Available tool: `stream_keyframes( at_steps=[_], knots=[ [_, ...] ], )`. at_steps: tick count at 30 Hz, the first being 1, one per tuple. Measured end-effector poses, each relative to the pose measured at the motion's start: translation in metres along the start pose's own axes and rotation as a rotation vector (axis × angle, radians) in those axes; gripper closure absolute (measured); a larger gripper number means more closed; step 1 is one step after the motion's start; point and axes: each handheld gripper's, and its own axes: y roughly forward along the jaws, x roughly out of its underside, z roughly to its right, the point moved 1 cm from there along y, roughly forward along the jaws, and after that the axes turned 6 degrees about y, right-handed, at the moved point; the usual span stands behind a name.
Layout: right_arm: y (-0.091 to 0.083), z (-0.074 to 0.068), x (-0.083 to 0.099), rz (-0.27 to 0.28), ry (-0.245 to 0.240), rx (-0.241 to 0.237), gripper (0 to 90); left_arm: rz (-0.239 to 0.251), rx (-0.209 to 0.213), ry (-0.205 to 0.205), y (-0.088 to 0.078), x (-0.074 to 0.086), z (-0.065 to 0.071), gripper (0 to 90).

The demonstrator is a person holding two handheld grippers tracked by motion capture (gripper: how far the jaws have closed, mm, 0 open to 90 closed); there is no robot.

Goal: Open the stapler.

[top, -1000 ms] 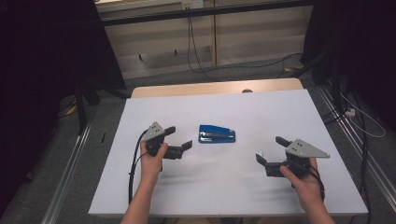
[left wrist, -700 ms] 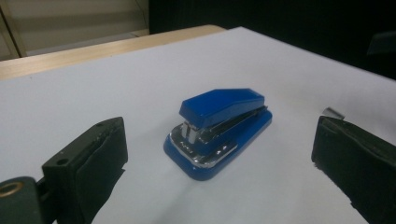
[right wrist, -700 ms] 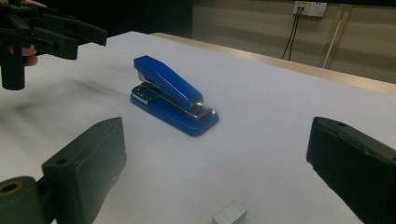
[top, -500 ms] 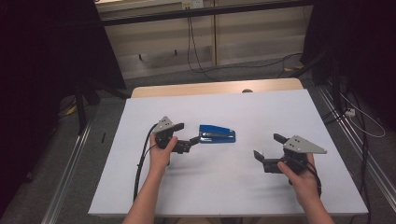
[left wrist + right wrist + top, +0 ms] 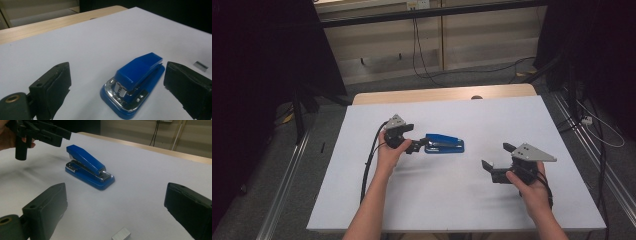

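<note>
A: Where is the stapler?

B: A blue stapler (image 5: 444, 144) lies near the middle of the white table (image 5: 462, 210). The left hand-held gripper (image 5: 419, 145) reaches its left end, jaws spread wide; the left gripper view shows the metal front end between them, untouched.

A: And the right hand-held gripper (image 5: 495, 161)?

B: Well apart to the right, jaws also spread. Its own view shows a small block of staples (image 5: 121, 234) just ahead on the table, too small to make out from above.

Overhead camera looks forward and down on the white table (image 5: 452, 200); both low gripper cameras face its blue stapler (image 5: 444, 144) from opposite ends, the left closer.
</note>
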Motion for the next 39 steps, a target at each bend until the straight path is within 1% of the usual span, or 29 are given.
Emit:
stream_keyframes(
  at_steps=[2, 3, 4, 6, 7, 8, 9, 10, 11, 12, 15, 16, 17, 18, 19, 21, 22, 24, 25, 26, 27, 28, 33, 34, 35, 36, 37, 38, 39],
  knots=[
    [0.003, -0.001, -0.001, -0.003, 0.006, -0.006, 4.2, 0.005, 0.026, -0.007, 0.004, 0.002, -0.001, 9.2],
    [0.006, -0.001, -0.002, -0.004, 0.009, -0.006, 4.2, -0.013, 0.036, 0.004, 0.006, 0.004, -0.001, 9.2],
    [0.008, -0.001, -0.003, -0.009, 0.006, -0.007, 4.2, -0.026, 0.034, 0.019, 0.008, 0.005, 0.000, 9.4],
    [0.013, -0.003, -0.005, -0.014, -0.001, -0.011, 4.3, -0.054, 0.045, 0.053, 0.010, 0.007, 0.001, 11.9],
    [0.013, -0.003, -0.005, -0.014, -0.001, -0.011, 4.3, -0.066, 0.057, 0.058, 0.011, 0.008, 0.002, 11.9],
    [0.015, -0.003, -0.006, -0.014, 0.000, -0.014, 4.4, -0.072, 0.058, 0.068, 0.012, 0.009, 0.002, 13.3],
    [0.019, -0.005, -0.009, -0.008, -0.005, -0.020, 4.4, -0.074, 0.062, 0.074, 0.012, 0.009, 0.002, 20.7],
    [0.021, -0.005, -0.010, -0.008, -0.007, -0.021, 4.4, -0.079, 0.063, 0.084, 0.013, 0.009, 0.002, 21.9],
    [0.023, -0.006, -0.011, -0.009, -0.009, -0.022, 4.4, -0.079, 0.063, 0.084, 0.013, 0.009, 0.002, 22.4],
    [0.025, -0.006, -0.012, -0.011, -0.008, -0.024, 4.5, -0.080, 0.071, 0.090, 0.014, 0.008, 0.002, 24.5],
    [0.031, -0.008, -0.012, -0.022, -0.012, -0.026, 4.6, -0.085, 0.075, 0.102, 0.015, 0.007, 0.002, 32.0],
    [0.032, -0.009, -0.013, -0.025, -0.011, -0.031, 4.5, -0.089, 0.084, 0.094, 0.017, 0.008, 0.003, 33.4],
    [0.034, -0.010, -0.013, -0.027, -0.013, -0.029, 4.5, -0.089, 0.084, 0.094, 0.017, 0.008, 0.003, 35.1],
    [0.035, -0.011, -0.014, -0.028, -0.016, -0.030, 4.6, -0.099, 0.080, 0.086, 0.018, 0.009, 0.003, 35.8],
    [0.035, -0.011, -0.014, -0.028, -0.016, -0.030, 4.6, -0.108, 0.079, 0.088, 0.019, 0.009, 0.003, 35.8],
    [0.040, -0.012, -0.015, -0.032, -0.014, -0.029, 4.6, -0.102, 0.095, 0.077, 0.022, 0.011, 0.003, 39.6],
    [0.040, -0.012, -0.015, -0.032, -0.014, -0.029, 4.6, -0.101, 0.101, 0.072, 0.024, 0.012, 0.003, 39.6],
    [0.044, -0.013, -0.015, -0.038, -0.010, -0.027, 4.7, -0.108, 0.114, 0.072, 0.026, 0.013, 0.004, 43.0],
    [0.047, -0.014, -0.014, -0.041, -0.003, -0.029, 4.8, -0.110, 0.131, 0.077, 0.028, 0.014, 0.004, 45.0],
    [0.047, -0.014, -0.014, -0.041, -0.003, -0.029, 4.8, -0.110, 0.131, 0.077, 0.028, 0.014, 0.004, 47.0],
    [0.049, -0.014, -0.014, -0.042, -0.005, -0.029, 4.8, -0.101, 0.144, 0.069, 0.028, 0.014, 0.005, 47.0],
    [0.052, -0.016, -0.013, -0.047, -0.010, -0.030, 4.9, -0.094, 0.157, 0.075, 0.028, 0.013, 0.004, 51.3],
    [0.060, -0.019, -0.014, -0.057, -0.011, -0.030, 4.9, -0.097, 0.168, 0.074, 0.027, 0.012, 0.003, 53.5],
    [0.061, -0.020, -0.015, -0.058, -0.010, -0.029, 5.0, -0.096, 0.171, 0.068, 0.026, 0.012, 0.002, 54.0],
    [0.061, -0.020, -0.015, -0.058, -0.010, -0.029, 5.0, -0.084, 0.174, 0.059, 0.025, 0.011, 0.002, 54.0],
    [0.064, -0.022, -0.015, -0.045, -0.012, -0.021, 4.1, -0.079, 0.170, 0.067, 0.023, 0.010, 0.001, 55.3],
    [0.064, -0.022, -0.015, -0.045, -0.012, -0.021, 4.1, -0.076, 0.170, 0.069, 0.022, 0.008, 0.001, 55.3],
    [0.067, -0.025, -0.016, -0.020, -0.009, -0.012, 1.5, -0.081, 0.166, 0.071, 0.021, 0.006, 0.003, 55.9],
    [0.067, -0.025, -0.016, -0.020, -0.009, -0.012, 1.5, -0.081, 0.166, 0.071, 0.021, 0.006, 0.003, 55.9]
  ],
)
